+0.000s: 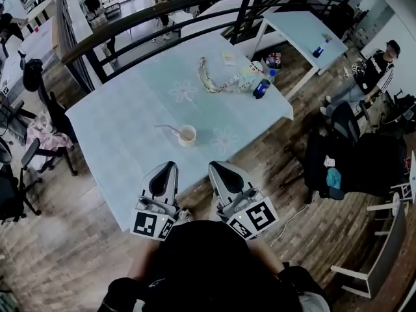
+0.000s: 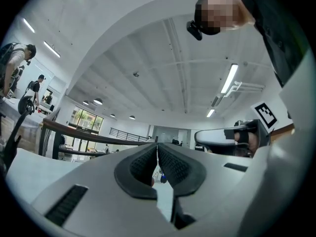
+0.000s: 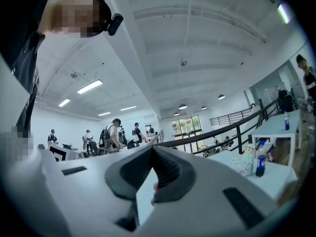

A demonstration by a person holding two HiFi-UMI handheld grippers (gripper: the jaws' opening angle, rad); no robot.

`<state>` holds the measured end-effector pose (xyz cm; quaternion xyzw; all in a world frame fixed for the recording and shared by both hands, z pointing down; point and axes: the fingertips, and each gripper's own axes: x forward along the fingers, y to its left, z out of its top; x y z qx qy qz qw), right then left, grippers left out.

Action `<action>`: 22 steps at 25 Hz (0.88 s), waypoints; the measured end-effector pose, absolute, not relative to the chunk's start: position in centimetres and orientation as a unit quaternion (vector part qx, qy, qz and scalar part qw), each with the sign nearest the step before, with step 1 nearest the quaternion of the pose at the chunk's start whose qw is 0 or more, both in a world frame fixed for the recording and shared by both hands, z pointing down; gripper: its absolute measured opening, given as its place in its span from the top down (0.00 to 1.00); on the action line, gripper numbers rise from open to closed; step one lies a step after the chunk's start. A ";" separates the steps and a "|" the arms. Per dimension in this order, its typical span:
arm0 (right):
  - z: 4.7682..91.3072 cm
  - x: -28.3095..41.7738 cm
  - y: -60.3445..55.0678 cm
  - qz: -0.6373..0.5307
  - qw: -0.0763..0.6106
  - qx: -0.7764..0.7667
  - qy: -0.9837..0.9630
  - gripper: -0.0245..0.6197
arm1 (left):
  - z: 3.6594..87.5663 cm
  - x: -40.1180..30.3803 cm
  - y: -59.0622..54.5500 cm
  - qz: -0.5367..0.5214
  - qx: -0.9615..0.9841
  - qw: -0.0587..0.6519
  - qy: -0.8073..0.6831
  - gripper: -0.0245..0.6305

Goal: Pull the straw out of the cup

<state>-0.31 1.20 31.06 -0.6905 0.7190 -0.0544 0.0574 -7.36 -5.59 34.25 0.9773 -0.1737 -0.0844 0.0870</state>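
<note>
Dark clothing (image 1: 208, 265) of the person fills the lower edge of the head view. Just beyond it, the left claw (image 1: 165, 168) and the right claw (image 1: 218, 168) are held side by side over the near edge of the pale surface (image 1: 117, 135), pointing forward. Both claws are clenched and empty: each gripper view shows the ribbed pads (image 2: 143, 164) meeting at the tips with nothing between them. Farther along the surface stands the cup (image 1: 187, 134), ahead of and between the two claws but well apart from them. The straw (image 1: 168, 128) is in the cup, leaning out over the rim toward the left. At the far end lie a heap of wrappers (image 1: 218, 82) and a blue can (image 1: 261, 88). Probable hazards: the cup looks light, so a sideways pull on the leaning straw, or a pull with the cup unsteadied, could tip or drag it. A claw that arrives clenched would knock the thin straw rather than grasp it.
</note>
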 end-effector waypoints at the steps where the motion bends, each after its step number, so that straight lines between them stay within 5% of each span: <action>1: 31.1 0.1 0.7 -0.054 0.057 -0.684 0.725 0.95 | 34.3 -7.0 -5.9 -0.085 0.976 0.086 -0.181 0.94; 22: 32.3 9.2 -10.9 -0.085 0.034 -0.528 0.844 0.95 | 37.2 0.4 -13.4 -0.055 0.925 0.098 -0.364 0.93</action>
